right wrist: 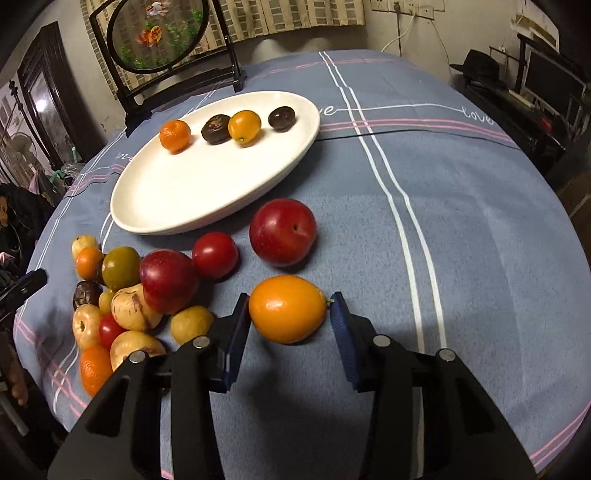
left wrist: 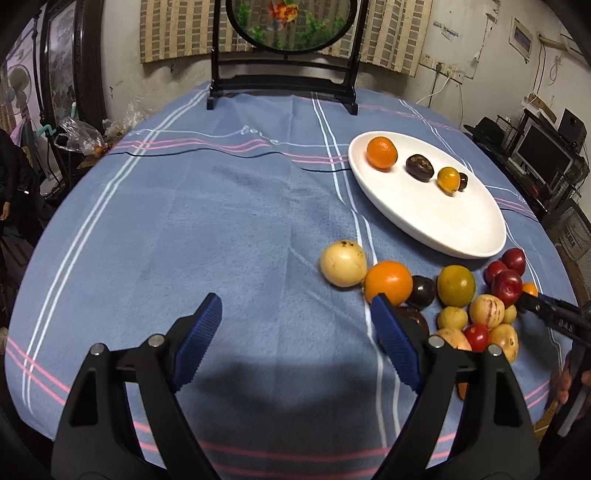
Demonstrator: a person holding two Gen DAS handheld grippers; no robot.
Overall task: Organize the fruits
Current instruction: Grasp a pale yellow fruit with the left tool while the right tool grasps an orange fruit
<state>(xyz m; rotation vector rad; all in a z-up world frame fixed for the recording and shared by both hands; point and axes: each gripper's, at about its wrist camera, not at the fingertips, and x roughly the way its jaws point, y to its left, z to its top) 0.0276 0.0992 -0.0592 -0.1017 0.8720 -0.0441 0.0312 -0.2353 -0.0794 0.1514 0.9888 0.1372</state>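
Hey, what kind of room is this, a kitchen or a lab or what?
Probably a lived-in home room, not a lab: a round table under a blue striped tablecloth, a framed round goldfish screen as decoration, and a computer monitor on a cluttered desk beside it.

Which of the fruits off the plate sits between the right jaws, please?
The oval orange kumquat-like fruit, lying alone on the cloth between the right gripper jaws; the other loose fruits lie outside them.

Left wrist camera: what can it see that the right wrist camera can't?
Only the left wrist view shows the blue fingers of the left gripper, open over bare tablecloth. Only the right wrist view shows the blue fingers of the right gripper, closed on the orange oval fruit. Both show the white plate with four fruits on it, the fruit pile beside it, and the round fish picture at the back.
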